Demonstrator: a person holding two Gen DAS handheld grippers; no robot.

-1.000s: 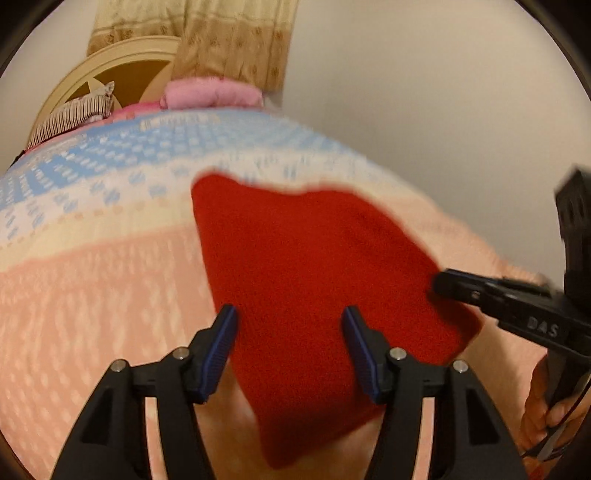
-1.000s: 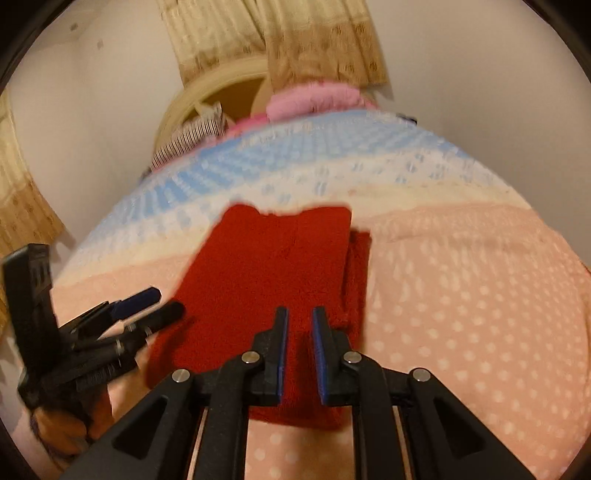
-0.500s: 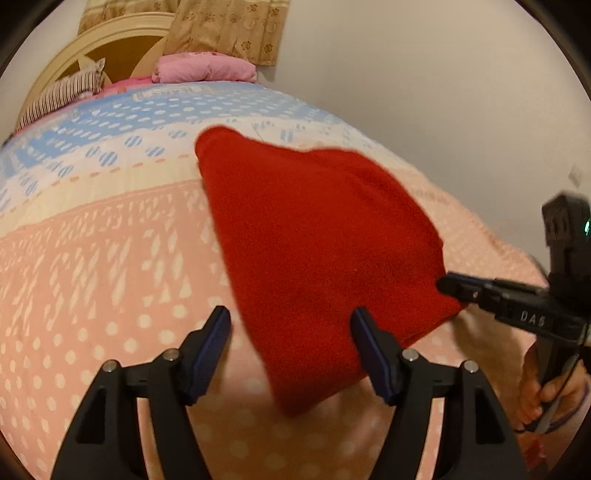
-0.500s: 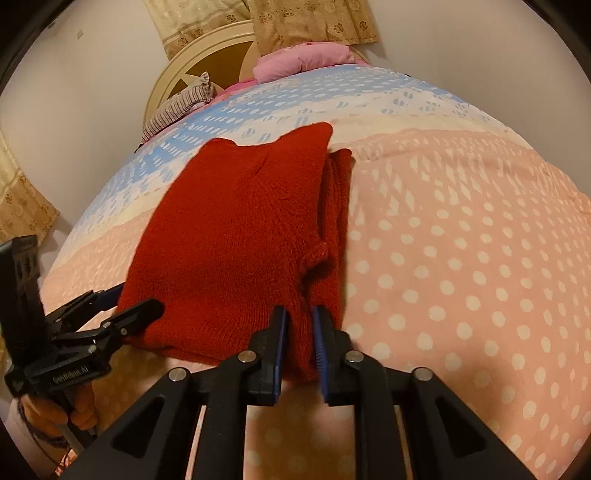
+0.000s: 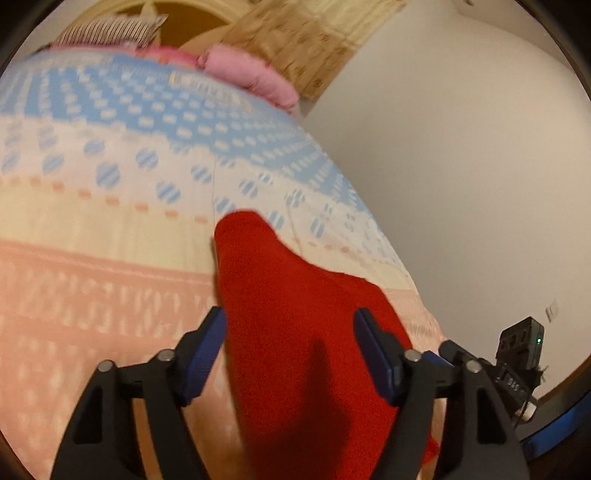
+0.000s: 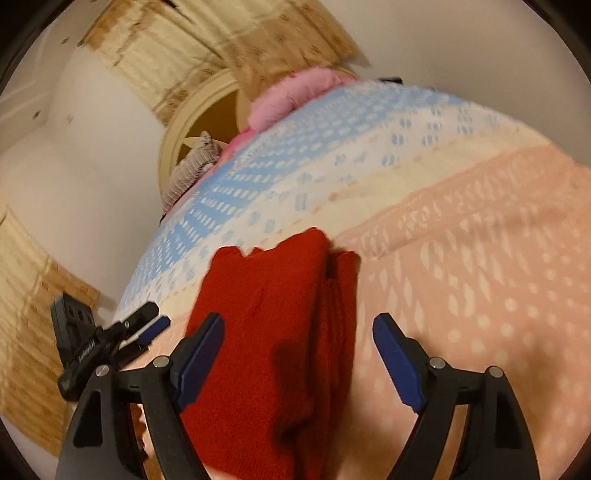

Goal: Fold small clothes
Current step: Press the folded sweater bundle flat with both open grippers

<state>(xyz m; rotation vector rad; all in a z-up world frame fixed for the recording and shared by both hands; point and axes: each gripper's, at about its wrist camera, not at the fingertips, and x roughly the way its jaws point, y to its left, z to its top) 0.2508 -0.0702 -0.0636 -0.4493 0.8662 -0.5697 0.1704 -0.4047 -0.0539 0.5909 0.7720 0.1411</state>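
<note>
Both wrist views are smeared by motion blur, so the bedspread's pattern and the things at the head of the bed are soft. The near end of the red knitted garment (image 5: 295,332) runs out of the bottom of each view behind the gripper bodies, so how that end lies cannot be made out. In the left wrist view the right gripper (image 5: 448,352) shows only as a dark tip and a black box at the lower right edge, its jaws hidden behind the left gripper's own finger.

At the far end of the bed (image 5: 92,277) lie a pink pillow (image 5: 255,79) and a striped pillow (image 5: 110,29) against a cream headboard (image 6: 192,122); patterned beige curtains (image 6: 207,48) hang on the plain wall behind.

The left gripper (image 5: 290,347) has its jaws spread, the blue pads either side of the garment and not pressing on it. The right gripper (image 6: 297,352) has just been opening its jaws; they stand wide, with the garment's folded edge in the gap but free of the pads.

The garment lies flat on the peach, dotted part of the bedspread, its far end reaching the cream band. It is folded lengthwise: a broad top layer with a narrower strip (image 6: 341,295) showing along its right side.
</note>
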